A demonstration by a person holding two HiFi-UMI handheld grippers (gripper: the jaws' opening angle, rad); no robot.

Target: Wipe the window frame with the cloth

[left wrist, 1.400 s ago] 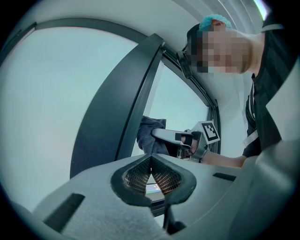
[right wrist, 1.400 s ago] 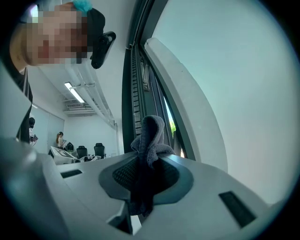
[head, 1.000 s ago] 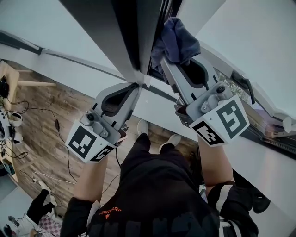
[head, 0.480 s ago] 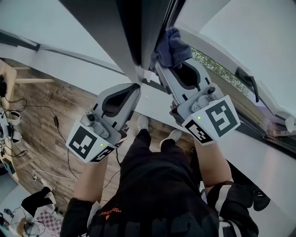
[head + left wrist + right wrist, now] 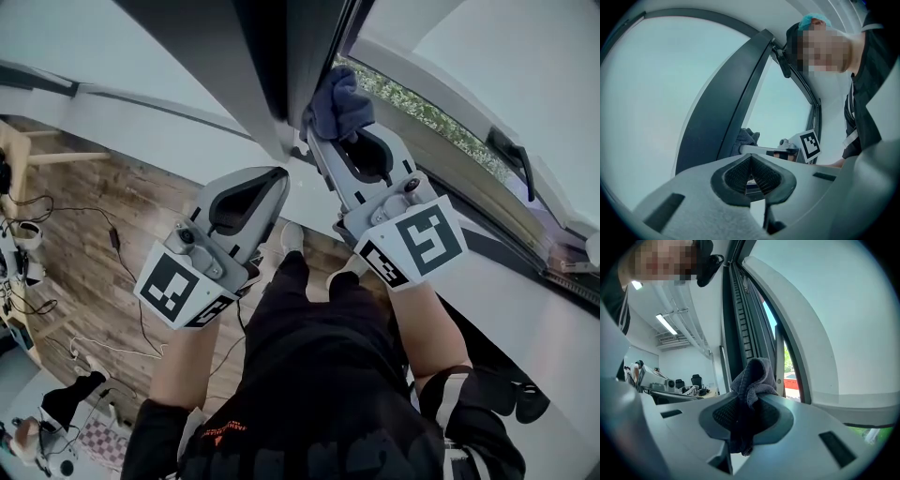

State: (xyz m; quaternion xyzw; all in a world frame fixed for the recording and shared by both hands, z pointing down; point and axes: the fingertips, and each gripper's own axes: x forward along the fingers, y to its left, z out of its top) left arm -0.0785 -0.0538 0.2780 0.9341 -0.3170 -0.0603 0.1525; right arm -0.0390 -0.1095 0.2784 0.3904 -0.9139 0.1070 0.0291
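A dark blue-grey cloth (image 5: 336,101) is bunched against the dark window frame (image 5: 281,56), and my right gripper (image 5: 322,133) is shut on it. In the right gripper view the cloth (image 5: 754,378) pokes out above the jaws of the right gripper (image 5: 749,401), next to the frame's tracks (image 5: 740,319). My left gripper (image 5: 277,174) is shut with nothing in it, its tip just below the frame's lower corner. The left gripper view shows the left gripper (image 5: 751,158), the dark frame bar (image 5: 726,103), the cloth (image 5: 746,138) and the right gripper's marker cube (image 5: 810,145) beyond.
A black window handle (image 5: 511,155) sits on the sash at the right, with green foliage (image 5: 412,101) showing through the glass. A white sill (image 5: 525,309) runs below. Far below lie a wooden floor (image 5: 84,234) with cables (image 5: 112,248) and the person's shoes (image 5: 291,236).
The right gripper has slid the cloth down and left along the frame, towards the left gripper. More greenery shows behind the glass. The left gripper has hardly moved.
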